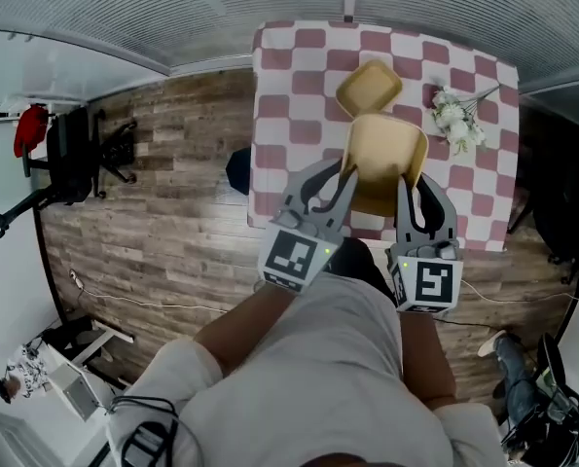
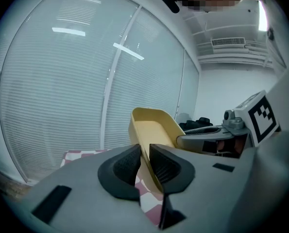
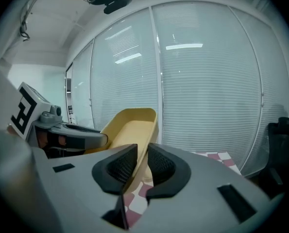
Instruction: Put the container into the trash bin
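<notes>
A beige, tray-shaped container (image 1: 386, 154) hangs above the pink-and-white checked table (image 1: 289, 95), held between both grippers. My left gripper (image 1: 343, 177) is shut on its left wall and my right gripper (image 1: 406, 189) on its right wall. In the left gripper view the container (image 2: 151, 127) rises tilted from between the black pads of the left gripper (image 2: 144, 161), with the right gripper (image 2: 207, 139) beside it. The right gripper view shows the same container (image 3: 129, 127) pinched in the right gripper (image 3: 142, 165). No trash bin is clearly identifiable.
A second beige container (image 1: 370, 88) lies on the table further back, with a bunch of white flowers (image 1: 456, 117) to its right. A dark round object (image 1: 238, 170) sits on the wooden floor by the table's left edge. A black chair (image 1: 75, 154) stands far left.
</notes>
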`<state>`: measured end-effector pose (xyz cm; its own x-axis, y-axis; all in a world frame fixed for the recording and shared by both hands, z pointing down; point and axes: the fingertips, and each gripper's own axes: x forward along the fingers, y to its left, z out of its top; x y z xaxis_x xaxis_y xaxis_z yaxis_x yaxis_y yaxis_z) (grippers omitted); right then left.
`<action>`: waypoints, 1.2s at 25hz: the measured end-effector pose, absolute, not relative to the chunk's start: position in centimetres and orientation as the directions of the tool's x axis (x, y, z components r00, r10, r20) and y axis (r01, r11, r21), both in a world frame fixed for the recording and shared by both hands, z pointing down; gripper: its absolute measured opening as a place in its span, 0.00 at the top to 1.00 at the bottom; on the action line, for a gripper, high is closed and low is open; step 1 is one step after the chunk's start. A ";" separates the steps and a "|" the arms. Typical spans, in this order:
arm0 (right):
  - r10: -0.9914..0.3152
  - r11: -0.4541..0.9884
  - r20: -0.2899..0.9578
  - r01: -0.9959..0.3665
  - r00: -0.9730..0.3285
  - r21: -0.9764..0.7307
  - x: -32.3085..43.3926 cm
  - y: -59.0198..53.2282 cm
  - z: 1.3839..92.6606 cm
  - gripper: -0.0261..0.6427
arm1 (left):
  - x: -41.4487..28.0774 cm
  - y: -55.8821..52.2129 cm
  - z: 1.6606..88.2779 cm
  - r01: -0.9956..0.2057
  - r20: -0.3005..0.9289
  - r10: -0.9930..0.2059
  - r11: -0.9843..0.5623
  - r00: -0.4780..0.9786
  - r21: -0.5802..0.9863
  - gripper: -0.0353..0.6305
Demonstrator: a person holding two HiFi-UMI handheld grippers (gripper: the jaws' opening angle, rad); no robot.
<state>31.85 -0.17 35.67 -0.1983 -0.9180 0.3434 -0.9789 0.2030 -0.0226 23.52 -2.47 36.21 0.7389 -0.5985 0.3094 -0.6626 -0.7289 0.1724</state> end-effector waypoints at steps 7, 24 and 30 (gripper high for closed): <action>-0.944 0.209 0.264 -0.978 -0.198 0.013 32.4 0.0 30.7 0.85 | 24.0 -2.1 31.0 -0.673 0.219 -0.641 -0.729 0.736 0.125 0.83; -0.959 0.246 0.159 -0.968 -0.235 0.051 32.0 2.0 25.7 0.86 | 23.4 0.2 26.4 -0.721 0.145 -0.708 -0.688 0.691 0.081 0.84; -0.937 0.324 0.155 -0.945 -0.313 0.051 30.4 2.0 25.8 0.86 | 21.6 1.0 26.4 -0.777 0.143 -0.765 -0.623 0.628 0.087 0.84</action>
<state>30.38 2.00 25.82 -0.3132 -0.9369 0.1552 -0.9446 0.3242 0.0509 21.60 0.96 26.39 0.6285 -0.7645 0.1433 -0.7775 -0.6229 0.0868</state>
